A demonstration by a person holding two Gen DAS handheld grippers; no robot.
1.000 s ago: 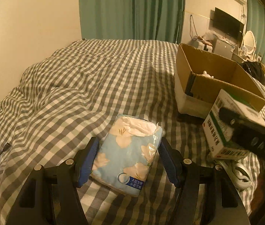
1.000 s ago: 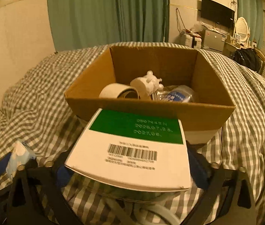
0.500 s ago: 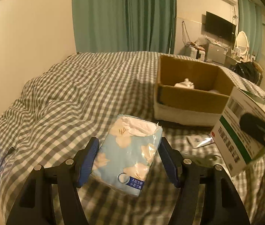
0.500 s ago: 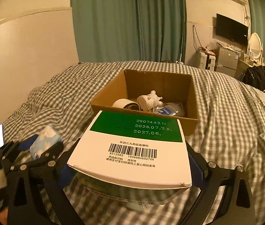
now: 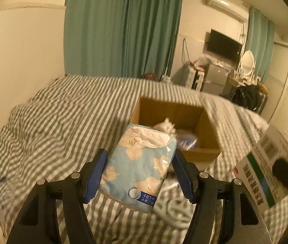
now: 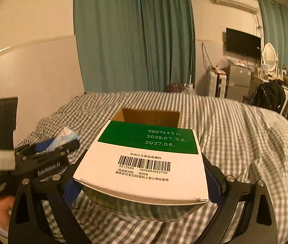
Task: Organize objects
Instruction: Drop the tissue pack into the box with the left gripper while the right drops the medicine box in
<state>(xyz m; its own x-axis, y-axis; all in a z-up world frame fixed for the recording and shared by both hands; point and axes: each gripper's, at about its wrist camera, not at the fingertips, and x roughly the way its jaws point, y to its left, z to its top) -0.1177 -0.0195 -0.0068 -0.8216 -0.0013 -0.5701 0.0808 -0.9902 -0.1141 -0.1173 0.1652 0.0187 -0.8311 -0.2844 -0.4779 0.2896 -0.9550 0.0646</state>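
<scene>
Both hand-held grippers raised higher: left (image 5: 139,174) clamps tissue pack (image 5: 141,162); right (image 6: 139,185) clamps medicine box (image 6: 146,162)

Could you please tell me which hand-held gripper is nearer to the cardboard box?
Left, as far as I can judge. The left hand-held gripper, holding the tissue pack, reaches the cardboard box at its near wall. The right hand-held gripper, holding the medicine box, hangs further back.

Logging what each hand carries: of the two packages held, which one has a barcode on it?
The white-and-green cardboard box in the right gripper; the left gripper's pale blue flowered tissue pack shows none.
</scene>
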